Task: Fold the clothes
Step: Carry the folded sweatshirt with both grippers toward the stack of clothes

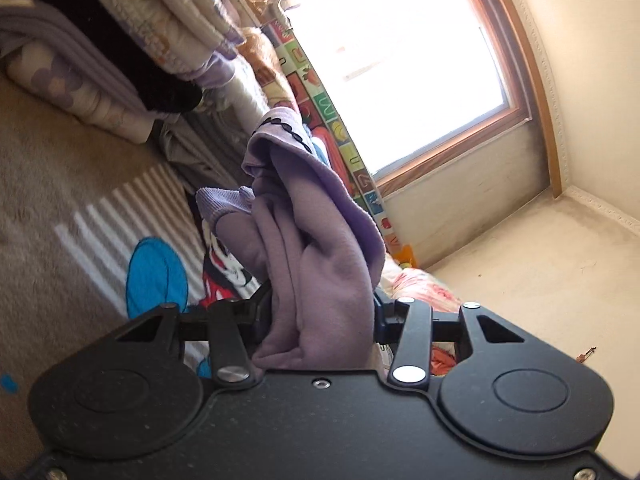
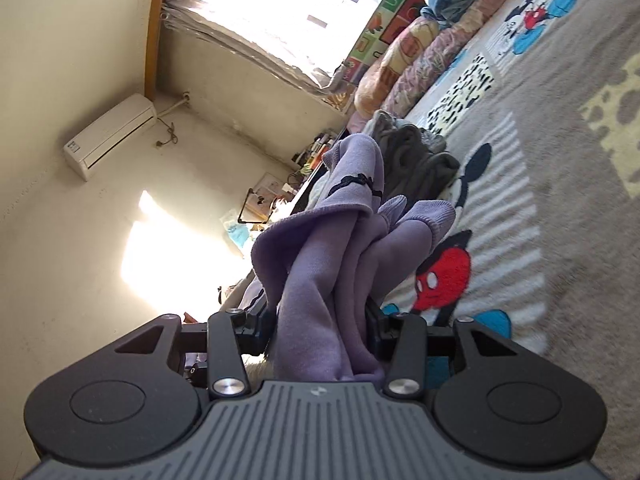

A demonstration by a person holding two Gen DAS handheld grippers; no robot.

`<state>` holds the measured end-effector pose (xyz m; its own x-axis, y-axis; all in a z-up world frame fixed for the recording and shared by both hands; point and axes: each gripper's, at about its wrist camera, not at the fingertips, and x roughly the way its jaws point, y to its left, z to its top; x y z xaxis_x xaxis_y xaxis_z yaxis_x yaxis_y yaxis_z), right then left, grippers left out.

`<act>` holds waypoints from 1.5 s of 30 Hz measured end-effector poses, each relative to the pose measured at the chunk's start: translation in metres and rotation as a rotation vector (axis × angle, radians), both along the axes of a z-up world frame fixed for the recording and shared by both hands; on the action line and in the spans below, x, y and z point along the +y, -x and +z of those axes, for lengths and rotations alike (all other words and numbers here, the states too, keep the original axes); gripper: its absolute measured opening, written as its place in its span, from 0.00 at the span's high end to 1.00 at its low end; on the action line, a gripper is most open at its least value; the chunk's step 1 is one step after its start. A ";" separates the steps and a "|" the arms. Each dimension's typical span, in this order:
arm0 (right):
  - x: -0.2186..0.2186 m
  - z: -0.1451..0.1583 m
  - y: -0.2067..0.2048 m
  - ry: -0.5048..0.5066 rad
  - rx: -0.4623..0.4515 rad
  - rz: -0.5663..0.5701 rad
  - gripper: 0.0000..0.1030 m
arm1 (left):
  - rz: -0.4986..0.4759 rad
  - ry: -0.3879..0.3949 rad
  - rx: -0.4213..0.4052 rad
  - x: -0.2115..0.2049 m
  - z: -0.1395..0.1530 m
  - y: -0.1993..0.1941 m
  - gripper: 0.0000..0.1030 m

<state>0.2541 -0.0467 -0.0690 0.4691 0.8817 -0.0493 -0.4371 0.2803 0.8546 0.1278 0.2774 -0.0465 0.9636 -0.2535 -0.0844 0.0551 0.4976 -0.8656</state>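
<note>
A lilac sweatshirt (image 1: 316, 240) with black lettering hangs bunched between the jaws of my left gripper (image 1: 320, 316), which is shut on it and holds it up off the carpet. The same lilac sweatshirt (image 2: 332, 264) is also clamped in my right gripper (image 2: 320, 320), shut on a thick fold. A ribbed cuff (image 2: 432, 216) sticks out to the right. The fingertips of both grippers are hidden by the cloth.
A grey cartoon-mouse carpet (image 2: 560, 200) lies below. A pile of grey clothes (image 2: 416, 156) sits on it. Rolled quilts and pillows (image 2: 404, 64) line the wall under the window (image 1: 400, 60). Stacked bedding (image 1: 120, 40) is at the left. An air conditioner (image 2: 112, 136) hangs on the wall.
</note>
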 end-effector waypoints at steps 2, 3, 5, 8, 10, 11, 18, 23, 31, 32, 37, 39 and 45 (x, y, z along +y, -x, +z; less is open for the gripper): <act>0.006 0.008 -0.009 -0.016 -0.016 0.024 0.56 | 0.021 -0.007 -0.019 0.007 0.009 -0.004 0.57; 0.010 0.012 -0.013 -0.024 -0.024 0.034 0.56 | 0.027 -0.010 -0.028 0.009 0.013 -0.006 0.57; 0.017 0.020 -0.023 -0.038 -0.040 0.052 0.56 | 0.038 -0.015 -0.045 0.015 0.021 -0.010 0.57; 0.028 0.032 -0.039 -0.058 -0.062 0.071 0.56 | 0.048 -0.018 -0.063 0.023 0.033 -0.025 0.57; 0.035 0.042 -0.055 -0.069 -0.073 0.076 0.56 | 0.051 -0.022 -0.077 0.030 0.044 -0.040 0.57; 0.039 0.046 -0.063 -0.074 -0.078 0.079 0.56 | 0.053 -0.024 -0.083 0.033 0.050 -0.048 0.57; 0.068 0.084 -0.133 -0.118 -0.114 0.091 0.56 | 0.061 -0.040 -0.156 0.069 0.108 -0.118 0.57; 0.097 0.096 -0.202 -0.136 -0.082 0.066 0.56 | 0.086 -0.007 -0.153 0.103 0.132 -0.177 0.57; 0.142 0.049 -0.297 0.022 0.147 -0.047 0.49 | 0.163 -0.101 0.401 0.117 0.051 -0.267 0.47; 0.145 0.034 -0.297 0.063 0.163 -0.062 0.51 | 0.164 -0.105 0.363 0.116 0.053 -0.264 0.47; 0.142 0.018 -0.289 0.002 0.141 -0.096 0.49 | 0.171 -0.143 0.348 0.113 0.060 -0.250 0.45; 0.137 0.028 -0.284 0.027 0.104 -0.106 0.48 | 0.188 -0.185 0.333 0.107 0.067 -0.244 0.38; 0.110 0.058 -0.253 0.109 0.010 -0.118 0.28 | 0.225 -0.367 0.277 0.078 0.103 -0.214 0.28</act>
